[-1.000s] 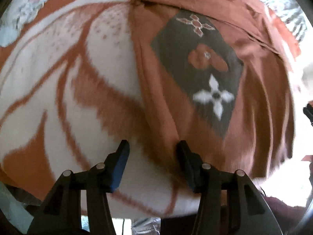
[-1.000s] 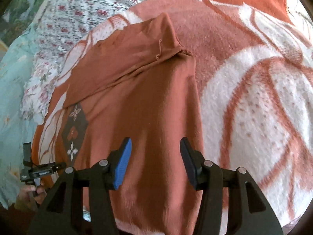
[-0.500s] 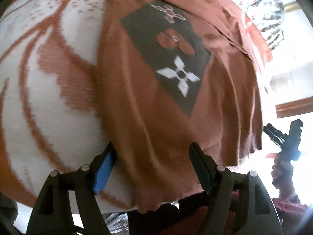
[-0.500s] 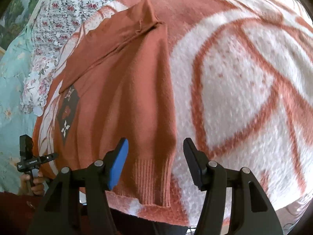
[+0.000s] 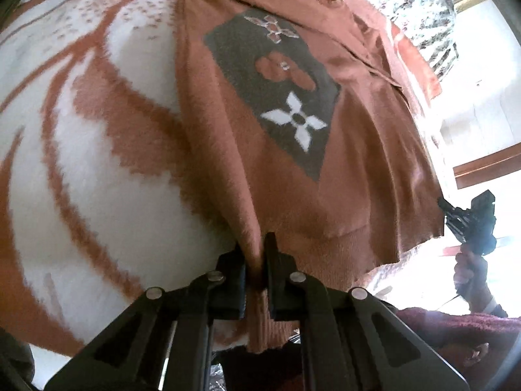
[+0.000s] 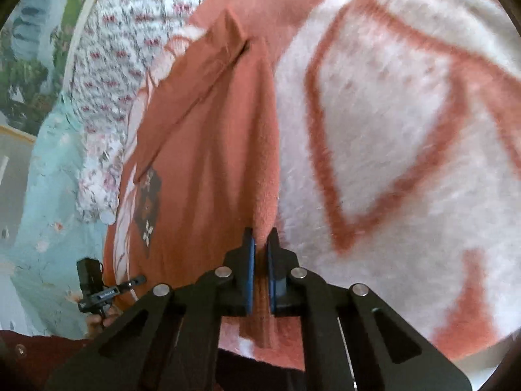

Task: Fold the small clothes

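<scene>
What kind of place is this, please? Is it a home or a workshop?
Most likely a home bedroom. A sweater lies on a fluffy blanket, apparently spread over a bed, with floral bedding beside it and a scenic wall picture behind.

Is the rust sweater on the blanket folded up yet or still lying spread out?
Mostly spread: the sweater lies flat on the blanket, only its sleeve laid across. Both grippers pinch its hem.
</scene>
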`<act>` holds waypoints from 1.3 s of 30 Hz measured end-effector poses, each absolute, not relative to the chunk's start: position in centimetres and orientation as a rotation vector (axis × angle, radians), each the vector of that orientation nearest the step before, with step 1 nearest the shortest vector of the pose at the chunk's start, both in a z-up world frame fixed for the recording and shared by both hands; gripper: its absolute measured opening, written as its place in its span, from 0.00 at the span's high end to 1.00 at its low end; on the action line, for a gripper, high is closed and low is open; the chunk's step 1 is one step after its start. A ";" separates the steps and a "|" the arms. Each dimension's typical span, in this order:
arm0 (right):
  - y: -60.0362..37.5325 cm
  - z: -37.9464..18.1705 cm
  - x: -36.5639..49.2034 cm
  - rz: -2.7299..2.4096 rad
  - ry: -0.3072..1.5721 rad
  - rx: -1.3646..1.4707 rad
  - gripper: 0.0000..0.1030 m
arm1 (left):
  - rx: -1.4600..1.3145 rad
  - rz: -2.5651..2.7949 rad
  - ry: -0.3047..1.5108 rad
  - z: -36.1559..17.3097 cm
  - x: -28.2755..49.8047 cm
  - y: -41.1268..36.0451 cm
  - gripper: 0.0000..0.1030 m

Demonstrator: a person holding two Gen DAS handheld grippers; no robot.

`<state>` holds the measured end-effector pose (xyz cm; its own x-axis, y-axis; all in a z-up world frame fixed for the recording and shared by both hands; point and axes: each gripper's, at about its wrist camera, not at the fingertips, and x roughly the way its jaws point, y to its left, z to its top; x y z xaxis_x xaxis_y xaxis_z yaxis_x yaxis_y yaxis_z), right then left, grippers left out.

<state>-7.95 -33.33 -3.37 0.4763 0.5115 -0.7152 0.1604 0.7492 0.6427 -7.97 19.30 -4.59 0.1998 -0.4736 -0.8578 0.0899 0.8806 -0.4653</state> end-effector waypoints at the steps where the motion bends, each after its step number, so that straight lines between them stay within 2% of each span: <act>1: -33.8 -3.5 -8.2 0.226 1.079 0.725 0.93 | -0.373 -0.405 1.332 -5.1 -7.9 19.5 0.92; 4: -34.2 -4.8 -8.2 0.206 1.117 0.744 0.90 | -0.442 -0.413 1.348 -5.8 -7.4 19.8 0.87; 9: -33.2 -5.2 -7.8 0.200 1.127 0.717 0.91 | -0.394 -0.422 1.307 -5.1 -7.6 19.1 0.94; 18: -33.6 1.0 -7.2 0.284 0.988 0.772 0.93 | -0.521 -0.347 1.144 0.3 -6.6 22.2 0.96; 25: -32.1 6.5 -0.7 0.351 0.857 0.735 0.93 | -0.527 -0.336 0.950 7.1 0.4 23.6 0.97; 30: -31.8 8.5 5.9 0.349 0.795 0.708 0.93 | -0.609 -0.304 0.829 9.3 7.4 25.8 0.99; 36: -30.6 6.3 14.1 0.323 0.860 0.665 0.93 | -0.572 -0.287 0.898 7.9 14.3 25.1 1.00; 39: -29.6 5.2 15.6 0.354 0.915 0.638 0.93 | -0.445 -0.374 0.953 6.9 13.5 23.2 0.93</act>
